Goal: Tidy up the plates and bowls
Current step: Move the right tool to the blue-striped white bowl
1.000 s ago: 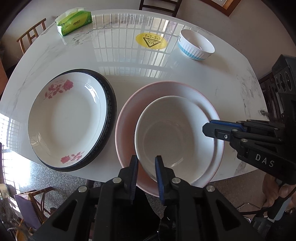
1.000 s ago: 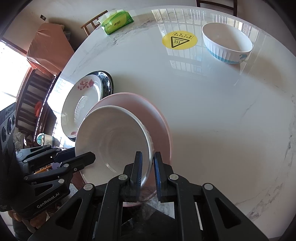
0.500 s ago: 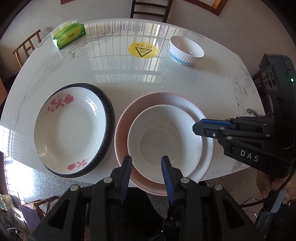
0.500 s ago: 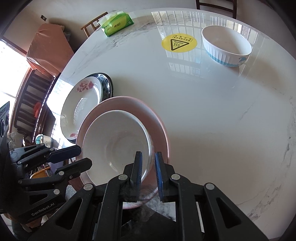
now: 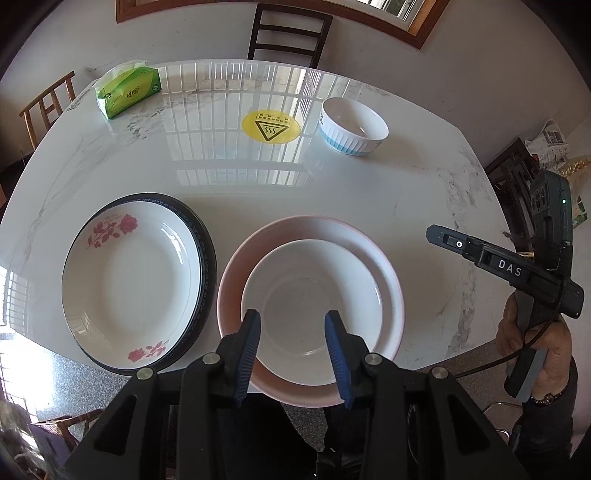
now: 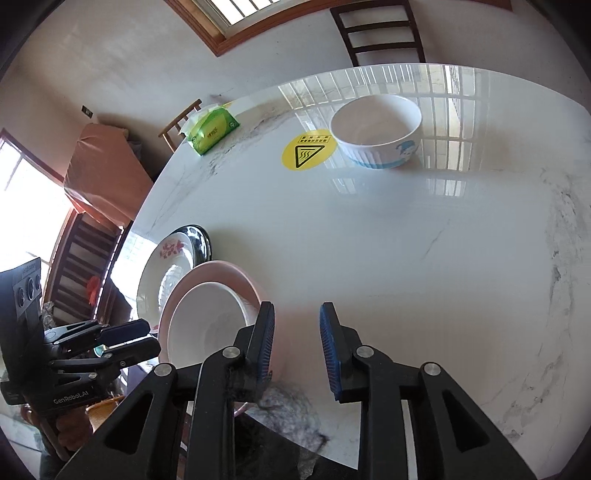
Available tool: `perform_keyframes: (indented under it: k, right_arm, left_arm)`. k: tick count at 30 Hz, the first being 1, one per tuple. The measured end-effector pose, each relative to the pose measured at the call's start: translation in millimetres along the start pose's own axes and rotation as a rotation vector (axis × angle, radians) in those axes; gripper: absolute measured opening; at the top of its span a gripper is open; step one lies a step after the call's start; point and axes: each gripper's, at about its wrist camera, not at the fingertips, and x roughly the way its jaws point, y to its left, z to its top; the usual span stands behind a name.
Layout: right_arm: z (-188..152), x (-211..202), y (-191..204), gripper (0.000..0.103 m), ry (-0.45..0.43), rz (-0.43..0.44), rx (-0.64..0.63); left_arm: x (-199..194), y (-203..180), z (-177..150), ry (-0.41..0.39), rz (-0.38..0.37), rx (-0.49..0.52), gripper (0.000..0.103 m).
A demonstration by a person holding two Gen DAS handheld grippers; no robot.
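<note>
White marble bench [image 5: 369,192] seen from both wrist cameras. At near edge: white bowl [image 5: 312,295] nested in pink plate [image 5: 236,280], the plate overhanging the edge slightly. Just beside, toward near left corner: white rose-patterned plate [image 5: 125,284] stacked on dark-rimmed plate [image 5: 203,236]. Near far edge: ribbed white-and-blue bowl [image 5: 352,129] beside round yellow warning sticker [image 5: 270,126], well apart from the stacks; green tissue pack [image 5: 127,88] at far left corner. Left tool [image 5: 291,332] above near rim of white bowl, jaws spread, just widened, clear of the rim, nothing pinched. Right tool [image 6: 297,332] to the right of pink plate over bare marble, jaws just parted and spread, nothing between pads. Chair backs [image 5: 288,35] beyond far edge.
</note>
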Motion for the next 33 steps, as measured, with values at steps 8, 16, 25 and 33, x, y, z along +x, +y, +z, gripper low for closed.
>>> perform_keyframes:
  k: [8, 16, 25, 33]
  right_arm:
    - [-4.4, 13.5, -69.7, 0.028, -0.081, -0.164, 0.081]
    - [-0.7, 27.2, -102.2, 0.031, -0.073, -0.123, 0.149]
    - [7.8, 40.5, -128.7, 0.034, -0.059, -0.069, 0.184]
    - [45.8, 41.8, -140.1, 0.034, -0.093, -0.015, 0.2]
  left_arm:
    - [5.8, -11.3, 19.0, -0.014, -0.036, 0.014, 0.055]
    - [12.9, -7.8, 56.7, -0.094, -0.026, -0.03, 0.056]
    - [52.0, -13.7, 114.7, -0.074, -0.059, -0.075, 0.056]
    - [97.6, -23.7, 174.6, 0.012, -0.067, -0.12, 0.056]
